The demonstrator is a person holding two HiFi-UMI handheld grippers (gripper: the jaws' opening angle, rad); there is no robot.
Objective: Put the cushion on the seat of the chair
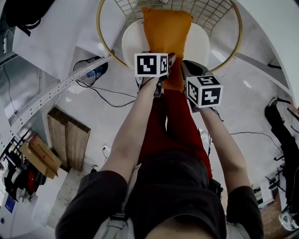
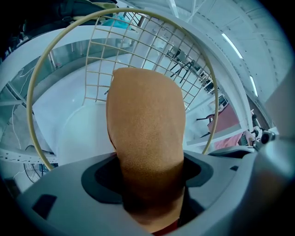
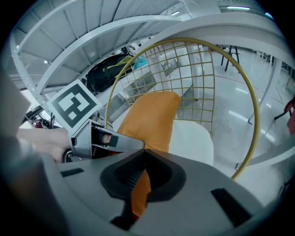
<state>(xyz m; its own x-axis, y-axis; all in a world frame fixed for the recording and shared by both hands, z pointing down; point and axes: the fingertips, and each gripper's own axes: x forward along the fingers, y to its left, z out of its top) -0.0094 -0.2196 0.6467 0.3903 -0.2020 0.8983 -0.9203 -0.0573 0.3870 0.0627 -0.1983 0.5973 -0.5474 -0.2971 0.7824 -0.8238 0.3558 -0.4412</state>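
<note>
An orange cushion (image 1: 167,32) hangs upright over the chair's white seat (image 1: 202,44), its top against the gold wire backrest (image 1: 205,9). My left gripper (image 1: 162,83) is shut on the cushion's lower end; in the left gripper view the cushion (image 2: 145,124) fills the gap between the wide-set jaws of that gripper (image 2: 150,186). My right gripper (image 1: 184,72) is shut on the same lower end from the right. In the right gripper view a thin fold of the cushion (image 3: 152,120) is pinched in this gripper (image 3: 140,179), with the seat (image 3: 193,138) beyond. Whether the cushion's lower edge touches the seat is hidden.
A gold hoop (image 1: 100,37) rings the chair. Cables (image 1: 100,93) trail on the pale floor at left, beside a white metal rail (image 1: 51,93). A wooden crate (image 1: 70,137) and cardboard boxes (image 1: 42,156) stand at lower left. Dark gear (image 1: 280,121) lies at the right edge.
</note>
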